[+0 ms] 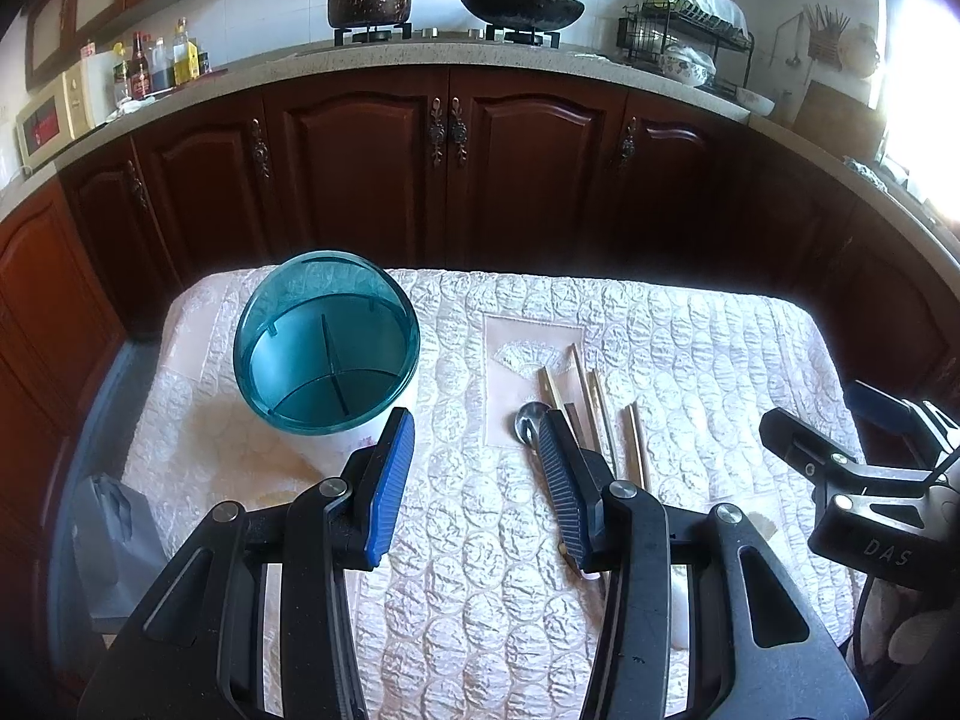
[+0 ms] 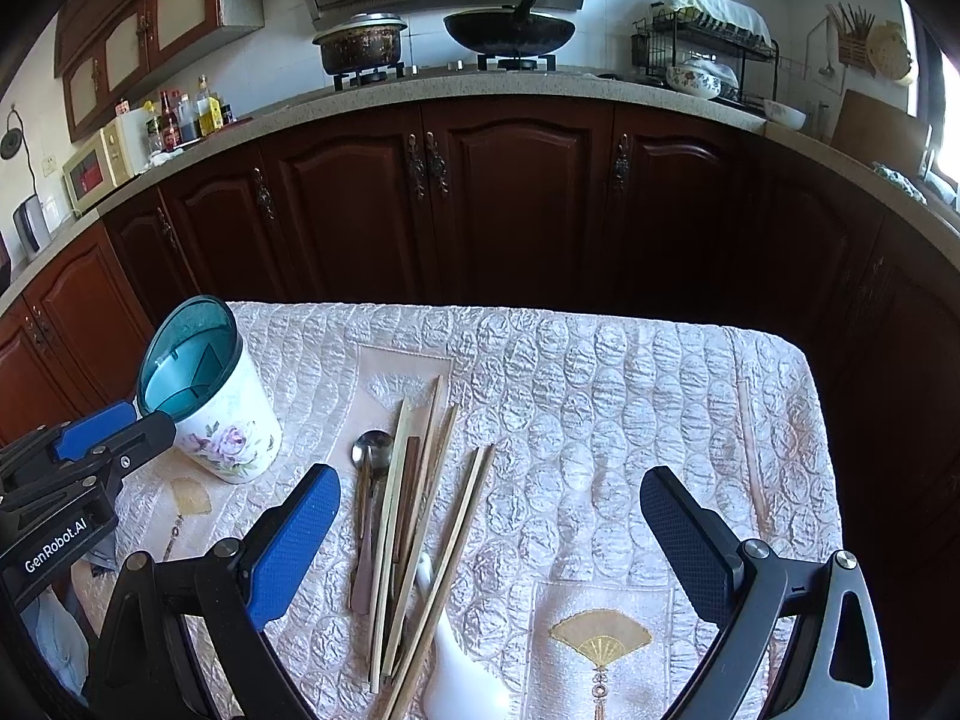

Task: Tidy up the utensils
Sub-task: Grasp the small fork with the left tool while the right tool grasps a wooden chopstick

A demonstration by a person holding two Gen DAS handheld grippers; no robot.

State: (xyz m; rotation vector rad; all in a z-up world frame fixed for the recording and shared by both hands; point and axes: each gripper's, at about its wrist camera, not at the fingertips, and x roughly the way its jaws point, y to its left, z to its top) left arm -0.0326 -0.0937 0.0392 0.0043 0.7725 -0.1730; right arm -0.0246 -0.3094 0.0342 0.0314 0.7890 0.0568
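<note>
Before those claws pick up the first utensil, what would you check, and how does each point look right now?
1. Holder upright, opening free: ok.
2. Holder has nothing in it: ok, only its dividers show.
3. Right gripper open: ok, nothing between its pads.
4. Left gripper open: ok.
5. Utensils within reach: ok, the chopsticks and spoon lie just ahead of the right gripper.
6. One utensil easy to grab alone: not ok, the chopsticks overlap in a loose pile beside the spoon.
7. White object under the pile: cannot tell what it is.
</note>
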